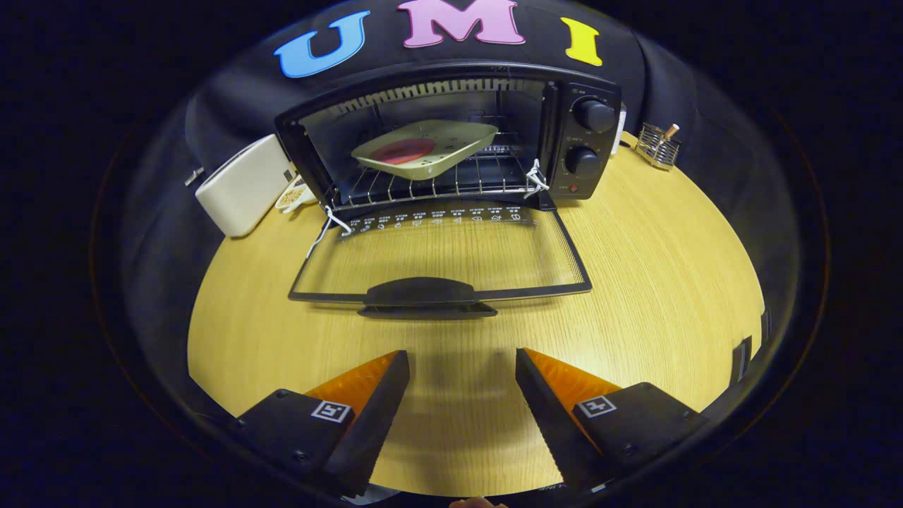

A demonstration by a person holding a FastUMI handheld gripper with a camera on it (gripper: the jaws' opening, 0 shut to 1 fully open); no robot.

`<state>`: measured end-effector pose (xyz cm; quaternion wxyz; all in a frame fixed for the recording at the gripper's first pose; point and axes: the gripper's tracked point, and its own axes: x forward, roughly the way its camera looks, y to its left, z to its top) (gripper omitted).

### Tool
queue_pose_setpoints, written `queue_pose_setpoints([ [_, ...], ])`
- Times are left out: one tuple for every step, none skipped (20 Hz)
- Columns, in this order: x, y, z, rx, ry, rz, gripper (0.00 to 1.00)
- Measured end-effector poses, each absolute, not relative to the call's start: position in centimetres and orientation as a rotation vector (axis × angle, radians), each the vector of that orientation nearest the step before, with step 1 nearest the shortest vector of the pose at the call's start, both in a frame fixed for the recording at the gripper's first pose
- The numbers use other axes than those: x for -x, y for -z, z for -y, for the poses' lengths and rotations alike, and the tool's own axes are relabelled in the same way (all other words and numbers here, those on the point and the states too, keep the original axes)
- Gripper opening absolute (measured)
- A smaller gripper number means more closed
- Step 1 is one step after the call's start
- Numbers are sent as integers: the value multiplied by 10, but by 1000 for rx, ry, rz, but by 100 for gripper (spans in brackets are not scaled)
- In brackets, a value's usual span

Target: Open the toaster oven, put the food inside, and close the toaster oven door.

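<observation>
A black toaster oven [578,134] stands at the back of the wooden table [656,282]. Its glass door [441,257] lies folded down flat, with the black door handle [423,295] at its near edge. Inside, on the wire rack [430,185], rests a pale square tray [427,148] tilted a little, holding a round red piece of food [403,150]. My gripper [462,367] is open with nothing between its fingers, hovering over the table a short way in front of the door handle.
A cream toaster [243,185] stands left of the oven, with a small dish [293,194] beside it. A wire holder [657,147] sits at the back right. Bare table lies to either side of the door.
</observation>
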<state>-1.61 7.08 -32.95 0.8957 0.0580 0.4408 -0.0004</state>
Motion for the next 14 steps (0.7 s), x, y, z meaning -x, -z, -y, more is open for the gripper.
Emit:
queue_pose_setpoints([
  [14,336,-70,-105,5,-924,100],
  [13,341,-70,-94,11,-938,100],
  [9,343,-68,-72,22,-930,100],
  [1,342,-69,-57,16,-907,100],
  [0,341,-73,-54,1,-909,100],
  [-4,340,-77,-61,5,-898,100],
  [-8,341,-78,-64,9,-901,100],
  [-14,340,-79,-68,16,-891,100],
  [-18,341,-81,-77,22,-893,100],
  [-19,340,-82,-84,34,-896,100],
  [-18,341,-82,-80,35,-900,100],
  [-20,339,-82,-70,30,-881,100],
  [-20,339,-82,-61,23,-869,100],
  [-20,338,-82,-60,20,-865,99],
])
